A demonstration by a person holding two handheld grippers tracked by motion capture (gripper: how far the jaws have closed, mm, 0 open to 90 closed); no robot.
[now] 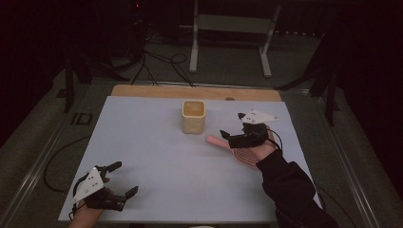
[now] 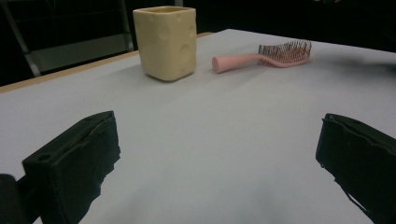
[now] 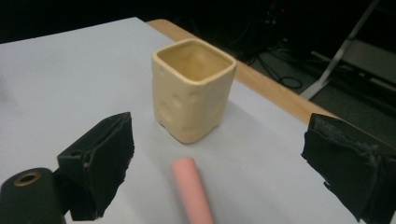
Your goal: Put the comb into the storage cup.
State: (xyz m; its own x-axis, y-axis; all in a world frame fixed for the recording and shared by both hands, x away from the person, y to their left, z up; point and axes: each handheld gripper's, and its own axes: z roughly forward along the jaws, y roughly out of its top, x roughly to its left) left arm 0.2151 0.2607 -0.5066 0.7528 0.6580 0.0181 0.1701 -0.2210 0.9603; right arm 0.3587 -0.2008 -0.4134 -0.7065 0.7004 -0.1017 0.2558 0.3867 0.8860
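Dim room, white table (image 1: 157,190); both grippers gape wide, right gripper (image 1: 236,129) over pink hairbrush (image 1: 237,151) beside yellow cup (image 1: 193,117)

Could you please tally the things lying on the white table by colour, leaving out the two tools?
Yellow: 1, the square cup
Pink: 1, the hairbrush, lying beside the cup
Total: 2
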